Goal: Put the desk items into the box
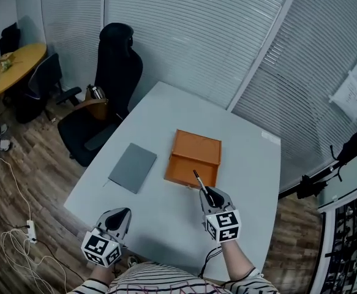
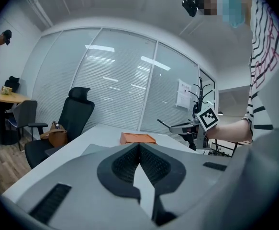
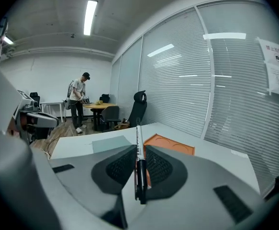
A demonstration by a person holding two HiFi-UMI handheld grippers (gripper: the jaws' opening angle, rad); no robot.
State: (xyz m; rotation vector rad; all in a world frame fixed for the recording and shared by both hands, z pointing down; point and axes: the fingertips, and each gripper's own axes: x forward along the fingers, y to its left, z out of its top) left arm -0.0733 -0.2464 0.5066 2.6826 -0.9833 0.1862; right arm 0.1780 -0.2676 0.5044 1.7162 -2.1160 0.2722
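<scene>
Pinching the pen (image 1: 198, 178) in the right gripper (image 1: 206, 195) at the near edge of the orange box (image 1: 193, 155), with the left gripper (image 1: 122, 217) pressed together and empty; next, probably, moving over the box and letting go.

Even, soft indoor light; head view dimmish, cool cast, sharp throughout. Ceiling strip light (image 3: 90, 17) blown out in right gripper view; bright reflections streak blinds (image 3: 187, 75). Table (image 1: 251, 164) evenly lit, faint soft shadow beside box (image 1: 193, 158). Gripper views fisheye: black corners, bowed lines at edges, near foreground soft.
</scene>
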